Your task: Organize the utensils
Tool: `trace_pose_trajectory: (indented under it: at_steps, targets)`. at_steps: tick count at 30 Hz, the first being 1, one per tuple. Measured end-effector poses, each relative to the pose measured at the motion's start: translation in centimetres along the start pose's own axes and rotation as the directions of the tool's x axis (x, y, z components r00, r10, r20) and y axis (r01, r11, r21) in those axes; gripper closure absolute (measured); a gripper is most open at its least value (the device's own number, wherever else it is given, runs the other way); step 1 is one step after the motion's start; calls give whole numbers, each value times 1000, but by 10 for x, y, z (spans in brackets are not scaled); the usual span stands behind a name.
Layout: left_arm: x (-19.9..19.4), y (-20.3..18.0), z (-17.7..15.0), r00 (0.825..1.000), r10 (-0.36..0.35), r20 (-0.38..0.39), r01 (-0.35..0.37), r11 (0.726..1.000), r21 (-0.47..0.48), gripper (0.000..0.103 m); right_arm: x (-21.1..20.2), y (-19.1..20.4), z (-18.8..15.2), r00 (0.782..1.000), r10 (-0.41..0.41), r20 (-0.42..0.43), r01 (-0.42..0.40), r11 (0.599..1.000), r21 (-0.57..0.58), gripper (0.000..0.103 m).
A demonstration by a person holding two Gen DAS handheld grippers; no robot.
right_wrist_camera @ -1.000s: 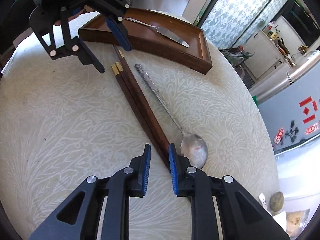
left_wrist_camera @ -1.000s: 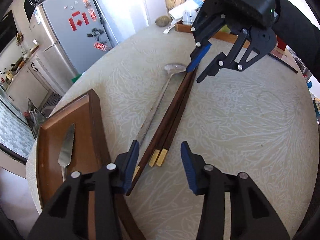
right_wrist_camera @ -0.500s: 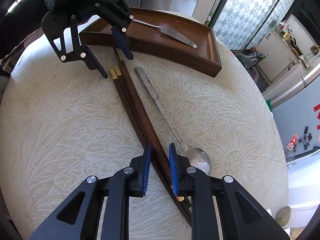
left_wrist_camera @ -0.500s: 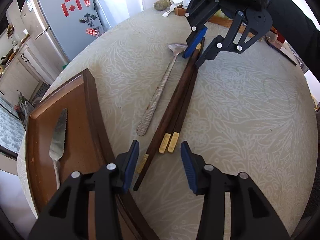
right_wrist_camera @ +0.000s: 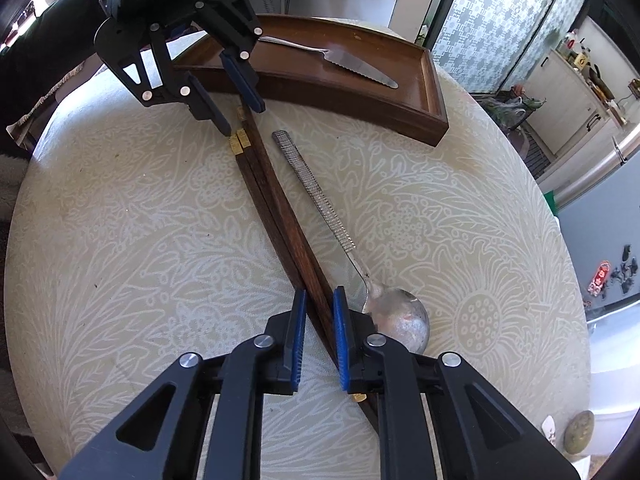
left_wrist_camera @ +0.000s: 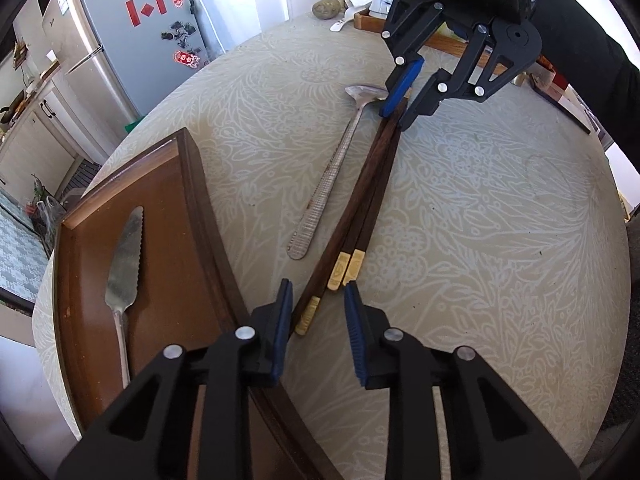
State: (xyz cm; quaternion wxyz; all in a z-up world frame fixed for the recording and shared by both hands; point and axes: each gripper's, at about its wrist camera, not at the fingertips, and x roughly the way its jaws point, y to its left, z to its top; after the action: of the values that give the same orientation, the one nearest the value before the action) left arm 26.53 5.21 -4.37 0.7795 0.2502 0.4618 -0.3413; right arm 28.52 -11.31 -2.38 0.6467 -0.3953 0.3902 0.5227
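Observation:
Several dark wooden chopsticks [left_wrist_camera: 362, 200] with gold ends lie bundled on the round table, also in the right wrist view [right_wrist_camera: 276, 208]. My left gripper [left_wrist_camera: 316, 300] is open around their near gold ends. My right gripper [right_wrist_camera: 319, 308] has its jaws close around the far ends of the chopsticks; it also shows in the left wrist view [left_wrist_camera: 400, 108]. A metal spoon [left_wrist_camera: 340, 160] lies just left of the chopsticks, its bowl [right_wrist_camera: 400, 320] beside my right fingers. A serrated knife [left_wrist_camera: 124, 256] lies in the brown wooden tray [left_wrist_camera: 192, 200].
The tray [right_wrist_camera: 432, 92] sits at the table edge, next to my left gripper [right_wrist_camera: 224, 100]. A second wooden tray with boxes [left_wrist_camera: 452, 44], a stone [left_wrist_camera: 326, 9] and a jar stand at the far side. A fridge [left_wrist_camera: 120, 40] stands beyond the table.
My right gripper has moved forward along the chopsticks so their ends now sit between its jaws. My left gripper has narrowed and drawn back toward the gold ends.

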Motion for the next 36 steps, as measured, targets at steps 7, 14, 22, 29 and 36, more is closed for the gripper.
trace_pose_trajectory:
  at_steps: [7,14,22,29,36]
  targets:
    - [-1,0,-1,1000,22,4,-22,1000,5,90,2,2,0,1000,-1,-3,1,1000,-19,92]
    - [-3,-2,-1,1000,18,-1,-18,1000,21,92,-3,4,1,1000,-14,11,14,999,-35,93]
    - [-15,-5,-2,999,20,33,-21,999,24,94,-15,8,3,999,-44,21,45,998,-40,92]
    - [-43,-5,-9,996,65,58,-66,998,17,94,-38,16,28,995,-94,39,97,992,-77,92]
    - [-67,11,-44,992,118,53,-116,992,-52,94,-27,24,83,995,-95,43,101,982,-160,92]
